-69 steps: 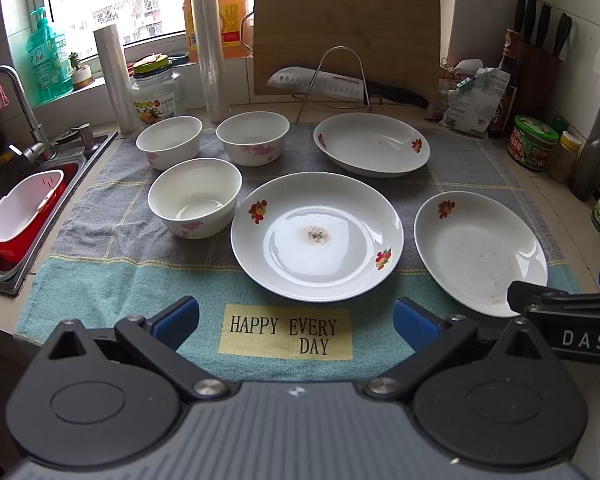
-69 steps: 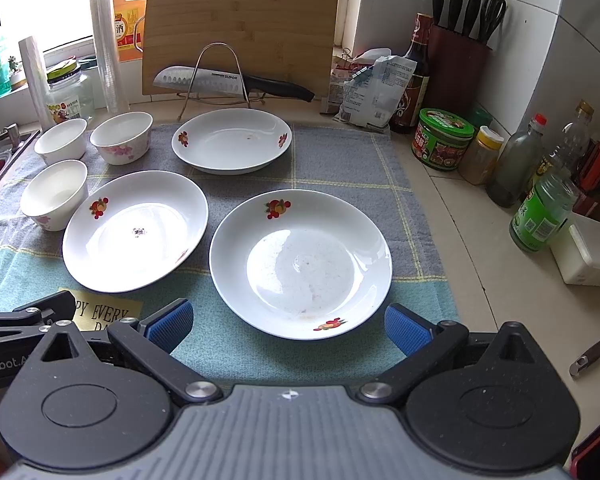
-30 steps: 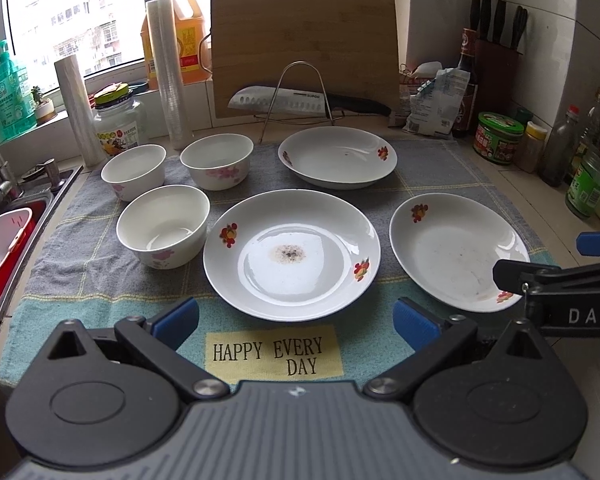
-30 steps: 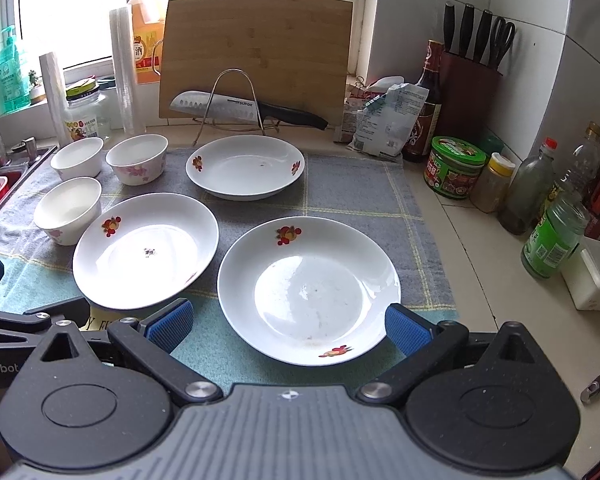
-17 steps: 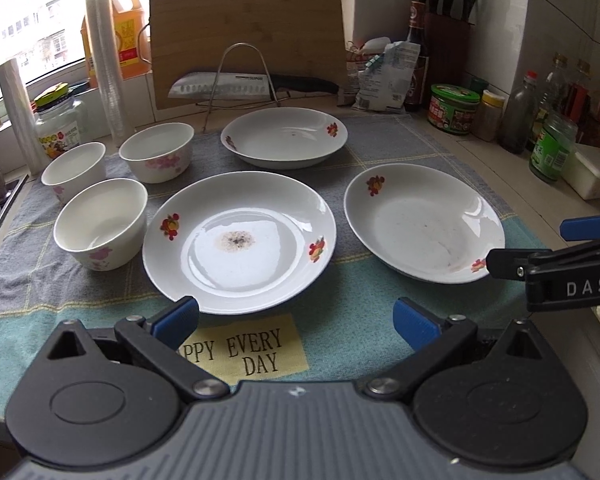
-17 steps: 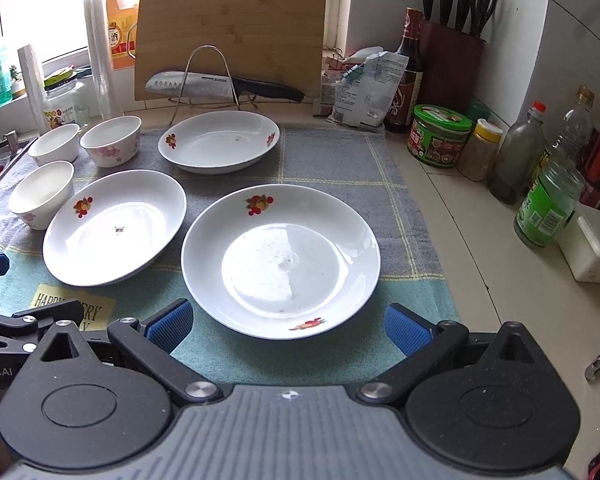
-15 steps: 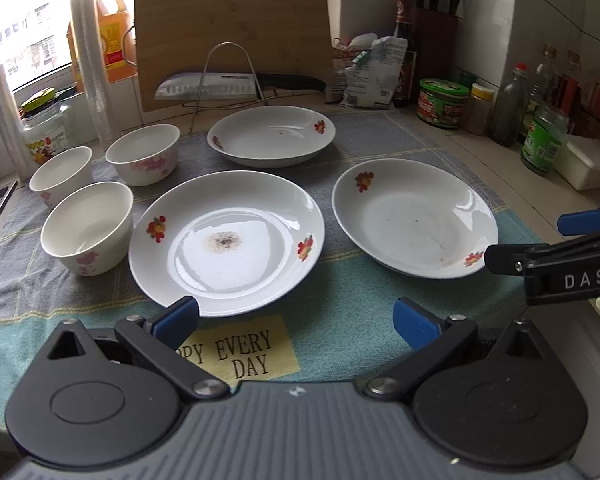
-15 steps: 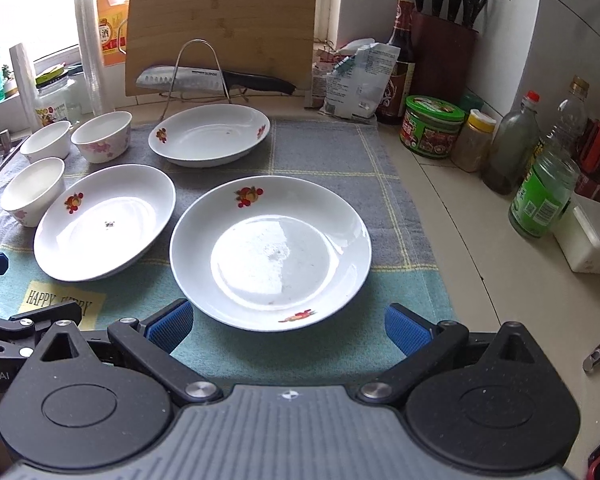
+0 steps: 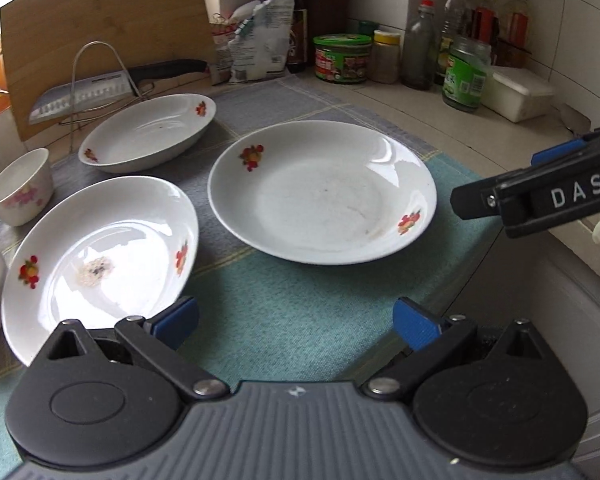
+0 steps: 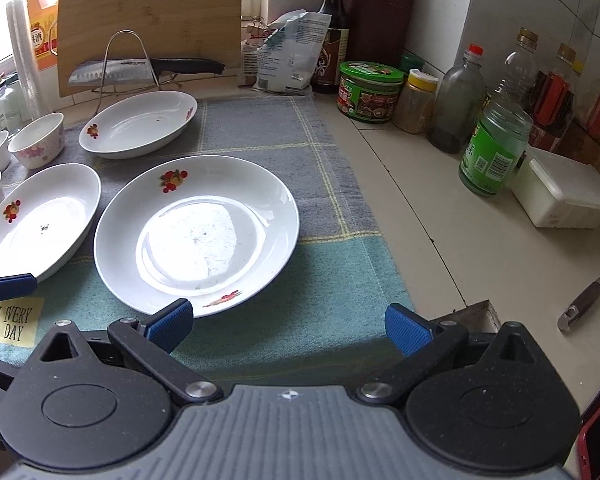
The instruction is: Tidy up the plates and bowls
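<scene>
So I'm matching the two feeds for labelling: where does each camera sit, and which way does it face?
Left wrist: on the left claw, low over the towel's near edge, facing the right-hand plate; the right claw's arm enters from the right.
Right wrist: on the right claw, facing the same plate and the counter bottles; a left claw tip shows at the left edge.
Shared: that plate, the cutting board, the knife.
</scene>
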Available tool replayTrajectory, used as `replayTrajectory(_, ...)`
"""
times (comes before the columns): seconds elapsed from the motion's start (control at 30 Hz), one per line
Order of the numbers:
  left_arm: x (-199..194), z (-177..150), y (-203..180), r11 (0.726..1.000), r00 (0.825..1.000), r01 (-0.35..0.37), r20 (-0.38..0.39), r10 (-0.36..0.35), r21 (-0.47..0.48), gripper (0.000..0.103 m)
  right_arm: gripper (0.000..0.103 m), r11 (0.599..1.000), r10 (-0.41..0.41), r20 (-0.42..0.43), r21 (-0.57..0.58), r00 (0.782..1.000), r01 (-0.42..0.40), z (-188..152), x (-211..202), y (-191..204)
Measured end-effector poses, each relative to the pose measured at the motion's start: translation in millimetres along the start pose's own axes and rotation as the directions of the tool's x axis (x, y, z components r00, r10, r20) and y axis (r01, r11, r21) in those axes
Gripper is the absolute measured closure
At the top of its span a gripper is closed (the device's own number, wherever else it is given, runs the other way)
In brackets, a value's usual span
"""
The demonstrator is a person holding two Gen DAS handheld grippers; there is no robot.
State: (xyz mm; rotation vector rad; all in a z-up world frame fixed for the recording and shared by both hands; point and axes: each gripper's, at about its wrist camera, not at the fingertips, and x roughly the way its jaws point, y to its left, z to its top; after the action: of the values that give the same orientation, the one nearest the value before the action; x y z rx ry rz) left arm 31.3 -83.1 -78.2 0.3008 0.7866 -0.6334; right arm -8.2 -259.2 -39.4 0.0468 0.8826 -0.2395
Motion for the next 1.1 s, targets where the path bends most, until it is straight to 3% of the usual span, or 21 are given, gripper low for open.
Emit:
replayTrajectory(0.3, 36.7, 11.0, -0.8, 0.993, 0.994, 0.11, -0.032, -0.109, 0.041, 0.001, 0.0, 0.997, -0.076, -0.035, 0.022, 0.996, 0.077, 12.7, 17.6, -3.8)
replayTrajectory(0.57, 45.8, 13.7, -4.2, 0.996, 0.997, 0.072, -0.011, -0.071, 0.056, 0.0, 0.0, 0.999, -0.043, -0.067, -0.024, 0.997, 0.042, 27.6, 42.4, -2.1)
replayTrajectory(0.8, 47.9, 12.5, -7.3, 0.999, 0.999, 0.043, 0.023, -0.044, 0.032, 0.0, 0.0, 0.987, 0.131, -0.086, -0.084, 0.988, -0.139, 60.3, 91.1, -12.6)
replayTrajectory(0.97, 48.1, 12.0, -9.1, 1.0, 0.999, 0.025, 0.036, -0.025, 0.01, 0.0, 0.0, 0.937, 0.295, -0.159, -0.144, 0.942, -0.318, 80.4, 128.4, -14.1)
replayTrajectory(1.1, 48.4, 11.6, -10.9, 1.0, 0.999, 0.007, 0.044, -0.007, -0.012, 0.0, 0.0, 0.893, 0.353, -0.206, -0.215, 0.913, -0.394, 87.8, 143.5, -9.3)
